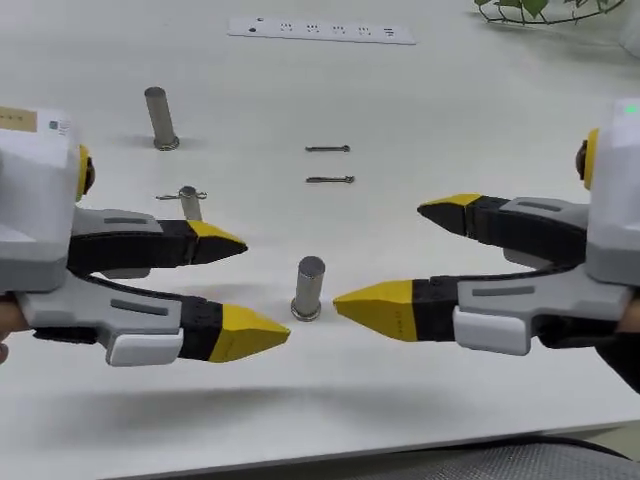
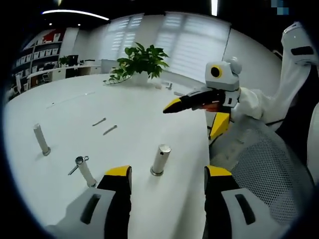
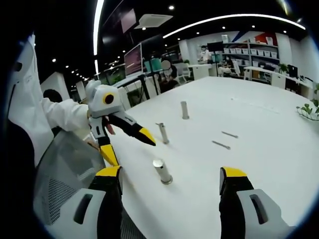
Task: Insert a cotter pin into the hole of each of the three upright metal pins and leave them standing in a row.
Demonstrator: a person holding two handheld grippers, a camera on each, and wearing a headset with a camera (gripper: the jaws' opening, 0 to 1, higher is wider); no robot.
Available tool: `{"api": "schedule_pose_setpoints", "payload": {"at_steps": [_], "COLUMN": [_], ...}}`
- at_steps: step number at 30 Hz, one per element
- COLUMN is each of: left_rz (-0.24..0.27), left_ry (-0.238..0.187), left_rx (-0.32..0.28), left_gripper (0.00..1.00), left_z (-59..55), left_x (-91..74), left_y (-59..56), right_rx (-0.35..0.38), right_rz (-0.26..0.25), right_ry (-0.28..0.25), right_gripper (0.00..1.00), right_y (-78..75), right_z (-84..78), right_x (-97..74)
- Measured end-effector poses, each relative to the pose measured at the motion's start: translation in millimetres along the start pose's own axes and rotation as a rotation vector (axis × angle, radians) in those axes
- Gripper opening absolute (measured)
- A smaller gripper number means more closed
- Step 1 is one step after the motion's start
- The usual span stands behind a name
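Left gripper (image 1: 266, 291) and right gripper (image 1: 378, 253): fingers spread, empty, flanking the nearest upright silver metal pin (image 1: 308, 288) on the white tabletop (image 1: 450, 90). Second upright pin (image 1: 189, 203), beside the left gripper, has a thin wire cotter pin (image 1: 170, 196) at its top. Third upright pin (image 1: 158, 118) stands farther back. Far loose cotter pin (image 1: 328, 149) and near loose cotter pin (image 1: 330, 180) lie flat mid-table.

White table (image 1: 480, 120), potted plant (image 2: 139, 60), window blinds (image 2: 185, 39), shelving (image 3: 255, 52)
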State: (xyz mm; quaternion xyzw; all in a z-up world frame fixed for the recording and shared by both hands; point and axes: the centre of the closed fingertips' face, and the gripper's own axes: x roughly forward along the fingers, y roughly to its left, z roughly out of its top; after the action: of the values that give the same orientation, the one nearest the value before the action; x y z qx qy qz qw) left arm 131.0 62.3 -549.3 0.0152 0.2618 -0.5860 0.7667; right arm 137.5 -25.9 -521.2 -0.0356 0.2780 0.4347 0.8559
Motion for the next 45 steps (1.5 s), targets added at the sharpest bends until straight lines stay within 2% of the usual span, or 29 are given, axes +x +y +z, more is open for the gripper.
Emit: {"api": "schedule_pose_setpoints", "payload": {"at_steps": [3,5,7,9,10,12,15,20,21,22,25,29,31,33,35,37,38,39,45], "left_rz": [0.001,-0.001,0.022,0.015,-0.004,0.004,-0.007,-0.040,-0.047,-0.083,-0.084,-0.097,-0.119,-0.155,-0.156,-0.158,-0.157,-0.153,-0.122], "left_ry": [0.007,0.022,0.011,0.020,0.031,0.046,0.060,0.058,0.071,0.109,0.121,0.132,0.130,0.149,0.167,0.165,0.143,0.141,0.108], "left_rx": [0.021,0.020,0.044,0.038,0.046,0.053,0.052,0.062,0.058,0.060,0.075,0.092,0.100,0.136,0.144,0.146,0.121,0.116,0.104], "left_gripper": [0.60,0.56,0.51,0.52,0.53,0.57,0.71,0.85,0.86,0.86,0.87,0.93,0.96,0.99,0.99,0.99,0.99,0.99,0.99], "left_z": [-2.2,-1.6,-0.2,-1.0,-2.5,-4.6,-7.4,-7.9,-10.3,-17.0,-22.2,-25.7,-24.9,-27.8,-31.3,-32.8,-31.2,-31.1,-26.2], "left_x": [-4.2,0.0,-1.0,-1.8,-2.7,-3.7,-4.9,-7.3,-7.9,-10.0,-8.6,-8.1,-8.1,-8.8,-8.8,-9.7,-9.9,-10.2,-14.3], "left_y": [1.9,-8.1,-4.8,-7.8,-11.6,-11.4,-13.7,-21.7,-23.7,-29.8,-28.7,-32.2,-38.4,-46.6,-48.1,-47.1,-46.2,-45.2,-40.2], "right_rx": [0.000,-0.007,-0.031,-0.045,-0.058,-0.078,-0.095,-0.129,-0.138,-0.147,-0.177,-0.189,-0.206,-0.233,-0.249,-0.245,-0.248,-0.250,-0.323], "right_rz": [-0.008,-0.014,-0.023,-0.024,-0.023,-0.024,-0.024,-0.018,-0.016,-0.015,-0.012,-0.002,-0.004,-0.002,0.009,0.021,0.021,0.022,0.038], "right_ry": [0.005,0.012,0.031,0.048,0.069,0.102,0.116,0.167,0.178,0.185,0.214,0.216,0.222,0.240,0.252,0.257,0.258,0.259,0.332], "right_gripper": [0.77,0.76,0.76,0.75,0.75,0.75,0.74,0.72,0.71,0.69,0.65,0.57,0.53,0.51,0.49,0.43,0.41,0.39,0.36], "right_y": [-4.0,-5.8,-7.9,-9.9,-11.3,-15.2,-19.2,-27.9,-29.4,-31.1,-38.3,-50.1,-54.7,-62.7,-65.1,-72.7,-75.3,-75.6,-85.0], "right_z": [-1.3,-2.3,-4.5,-6.6,-9.3,-12.6,-10.8,-10.0,-9.6,-8.8,-4.1,4.5,8.0,10.9,12.5,16.0,17.6,17.9,18.0], "right_x": [-0.9,-1.8,-3.3,-3.9,-4.7,-5.6,-5.8,-5.7,-5.3,-4.9,-2.4,4.0,6.7,11.0,13.8,18.2,20.4,21.0,30.7]}}
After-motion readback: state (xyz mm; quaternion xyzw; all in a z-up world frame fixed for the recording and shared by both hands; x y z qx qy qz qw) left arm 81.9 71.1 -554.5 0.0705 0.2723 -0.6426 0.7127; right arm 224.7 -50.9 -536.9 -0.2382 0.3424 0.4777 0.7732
